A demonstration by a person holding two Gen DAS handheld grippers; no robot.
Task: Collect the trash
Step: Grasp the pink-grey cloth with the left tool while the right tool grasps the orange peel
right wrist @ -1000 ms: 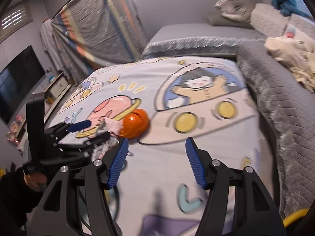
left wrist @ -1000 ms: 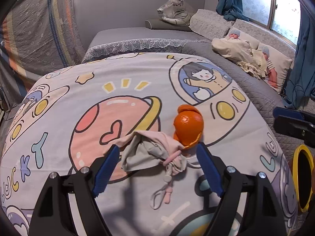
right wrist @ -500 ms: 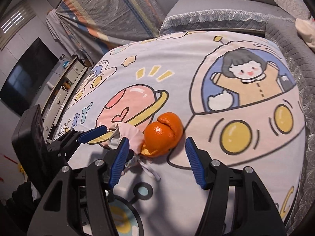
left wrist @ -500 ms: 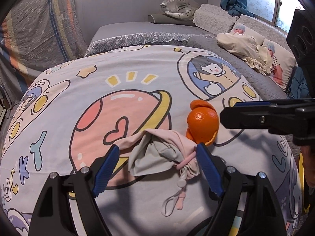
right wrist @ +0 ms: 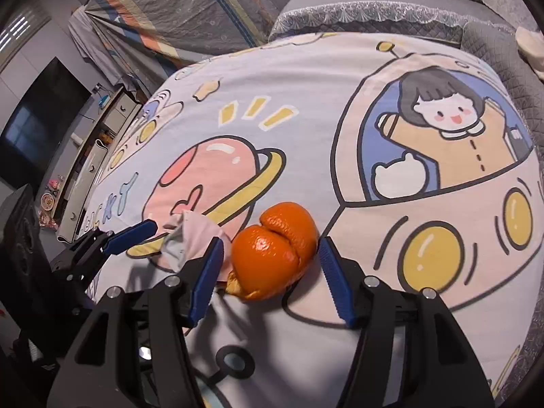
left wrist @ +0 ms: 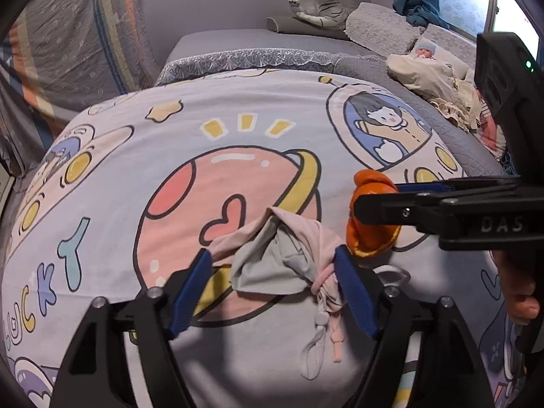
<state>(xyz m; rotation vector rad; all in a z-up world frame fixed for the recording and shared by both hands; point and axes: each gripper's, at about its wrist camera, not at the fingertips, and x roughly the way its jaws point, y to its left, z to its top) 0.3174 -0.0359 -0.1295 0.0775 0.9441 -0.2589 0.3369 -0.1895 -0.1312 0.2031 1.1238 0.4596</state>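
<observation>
While both tools sit low over the cartoon bedspread (left wrist: 102,176), each has its own piece of trash bracketed between blue pads. Farthest left, the left gripper (left wrist: 273,278) straddles the crumpled mask (left wrist: 282,258), a pink and grey wad with its ear loops trailing toward the camera. Its jaws are closing; the wad lies between them, the right pad at the cloth's gathered edge, the left pad apart from it across a strip of bedspread, so nothing is held yet. The mask's long axis runs roughly across the gap, from one pad toward the other, which suits a squeeze along that line.

Just right of the mask, touching or nearly touching its edge, sits the orange peel (right wrist: 275,251), a hollow-looking cup of rind split by a crease. The right gripper (right wrist: 270,265) has it centred between its fingers, directly ahead and close. Its jaws are closing too, with a sliver of space on each side, so I judge the peel is not yet pinched.

The relation that matters is that the two items lie side by side, mask to the left and peel to the right, each nearer its own hand. The risk is the left tool's right finger and the right tool's left finger crowding the same narrow space between them.
</observation>
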